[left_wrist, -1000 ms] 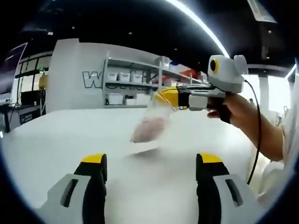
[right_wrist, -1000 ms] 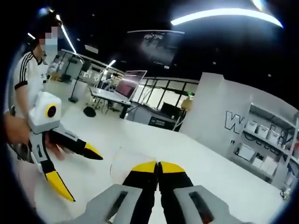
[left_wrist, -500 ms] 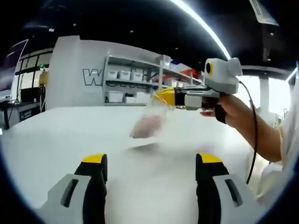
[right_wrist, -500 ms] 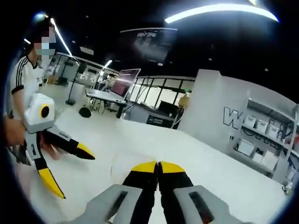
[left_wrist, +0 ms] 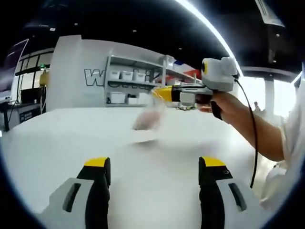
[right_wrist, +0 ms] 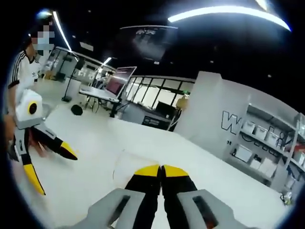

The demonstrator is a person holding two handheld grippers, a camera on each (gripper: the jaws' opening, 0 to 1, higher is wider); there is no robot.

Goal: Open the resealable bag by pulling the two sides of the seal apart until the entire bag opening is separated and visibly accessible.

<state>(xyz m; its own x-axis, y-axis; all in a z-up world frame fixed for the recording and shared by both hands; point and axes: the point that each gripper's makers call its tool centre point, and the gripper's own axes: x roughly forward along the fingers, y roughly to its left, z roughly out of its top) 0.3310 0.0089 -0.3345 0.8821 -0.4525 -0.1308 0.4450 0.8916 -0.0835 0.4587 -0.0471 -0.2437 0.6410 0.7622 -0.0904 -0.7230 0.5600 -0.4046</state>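
Left gripper (left_wrist: pixel 152 164): jaws spread wide, nothing between them, yellow tips over bare white table (left_wrist: pixel 57 143). In the right gripper view it sits at far left (right_wrist: pixel 52 171), jaws splayed, held in the person's hand (right_wrist: pixel 9 136).

Right gripper (right_wrist: pixel 161 168): jaws pressed together on the top edge of the bag (right_wrist: pixel 125 167), clear film curling out to the left of the tips. In the left gripper view the same gripper (left_wrist: pixel 164 94) comes in from the right, held level by a hand (left_wrist: pixel 224 102), tips pinching the bag's upper edge.

Bag (left_wrist: pixel 147 121): hangs from those tips above the table, clear, with a pinkish mass inside; motion-blurred, so I can't tell whether the seal is parted. Its lower end is near the table; contact can't be judged. It is well ahead of the left jaws and apart from them.

Cable (left_wrist: pixel 255 143) drops from the right gripper past the forearm.

Background: shelf unit (left_wrist: pixel 138 88) with white bins against a grey wall with partial lettering, ceiling light strip (right_wrist: pixel 228 12), desks with a monitor (right_wrist: pixel 114 83) at the back.
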